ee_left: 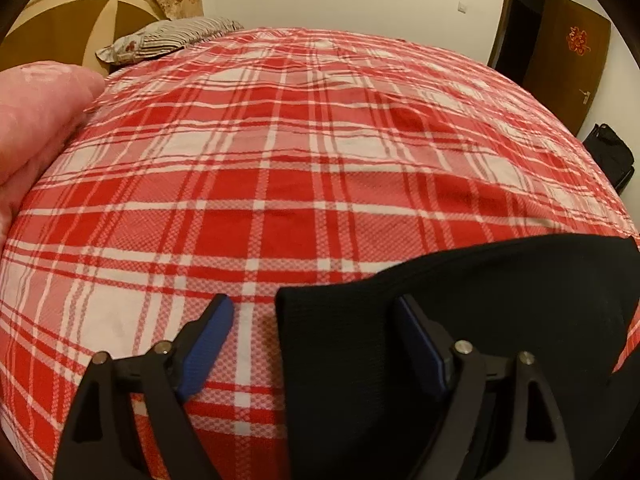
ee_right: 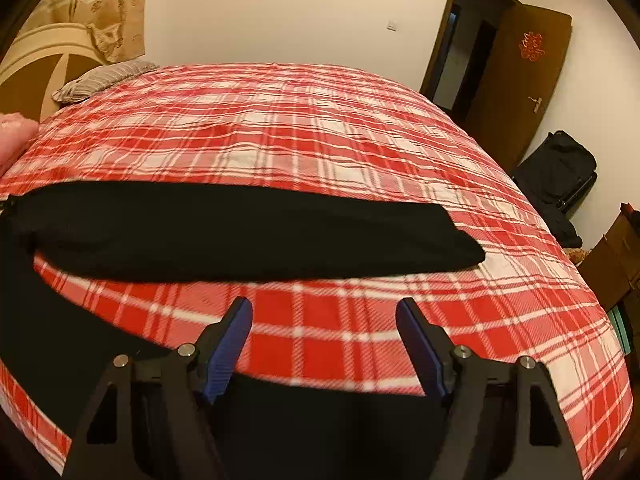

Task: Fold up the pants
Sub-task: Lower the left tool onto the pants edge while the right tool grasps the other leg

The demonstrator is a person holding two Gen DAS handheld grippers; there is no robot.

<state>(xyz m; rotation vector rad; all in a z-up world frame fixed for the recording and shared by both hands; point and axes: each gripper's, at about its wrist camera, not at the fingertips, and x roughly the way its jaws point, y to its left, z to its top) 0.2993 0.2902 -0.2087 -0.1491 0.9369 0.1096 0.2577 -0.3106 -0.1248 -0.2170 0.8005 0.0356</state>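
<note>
The pants (ee_right: 240,228) are soft, matte black knit, lying flat on the bed (ee_right: 320,120) as a long band with a rounded end. The bed wears a puckered red-and-white plaid cover. The left tongs (ee_left: 316,320) stand wide, their blue ribbed pads apart; a squared edge of the pants lies between them, unpinched. The right tongs (ee_right: 324,320) also gape wide over bare plaid, the pants' long band just beyond them. Past the bed stand a cream wall and a brown door (ee_right: 528,80).

Both grippers have black triangular fingers (ee_left: 424,344), ribbed blue pads (ee_right: 228,356) and silver pivot pins (ee_right: 186,350).
</note>
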